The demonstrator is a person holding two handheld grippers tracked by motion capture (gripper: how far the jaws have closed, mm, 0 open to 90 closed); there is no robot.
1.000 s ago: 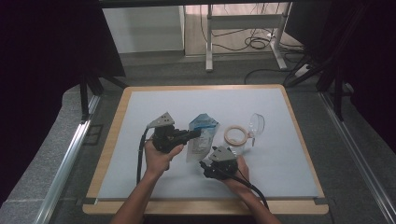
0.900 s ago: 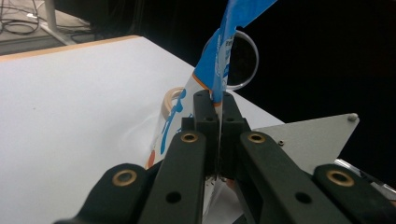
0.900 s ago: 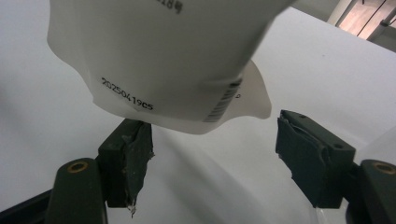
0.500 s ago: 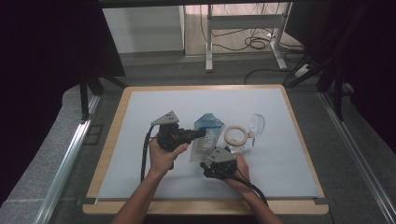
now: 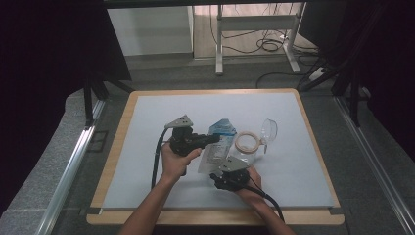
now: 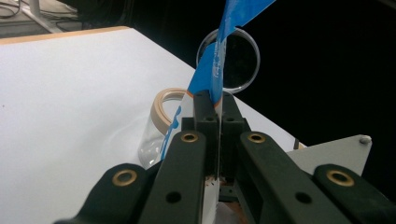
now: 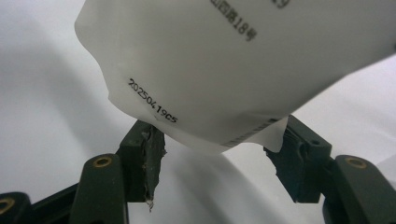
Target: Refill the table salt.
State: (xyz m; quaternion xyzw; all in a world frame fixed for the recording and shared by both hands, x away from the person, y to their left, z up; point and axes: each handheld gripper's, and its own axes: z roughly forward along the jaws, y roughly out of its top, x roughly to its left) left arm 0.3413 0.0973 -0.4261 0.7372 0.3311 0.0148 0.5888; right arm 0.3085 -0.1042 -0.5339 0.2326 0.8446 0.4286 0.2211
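A blue and white pouch (image 5: 219,146) stands in mid-table, held by its top edge. My left gripper (image 5: 214,138) is shut on that blue edge (image 6: 219,60), its jaws pressed together (image 6: 215,100). My right gripper (image 5: 214,175) sits just below the pouch, open. In the right gripper view the pouch's white printed bottom (image 7: 224,60) hangs between and just above the spread fingertips (image 7: 219,145), and I cannot tell whether it touches them. A clear jar with a tan rim (image 5: 246,143) lies on its side beside the pouch, also seen past my left jaws (image 6: 161,119).
A clear round lid (image 5: 268,130) rests to the right of the jar, on edge (image 6: 240,56). The white mat (image 5: 161,112) covers a wood-edged table. Cables trail from both grippers toward the near edge.
My left gripper has shifted slightly right with the pouch in it. The right gripper has stayed near the pouch's lower end.
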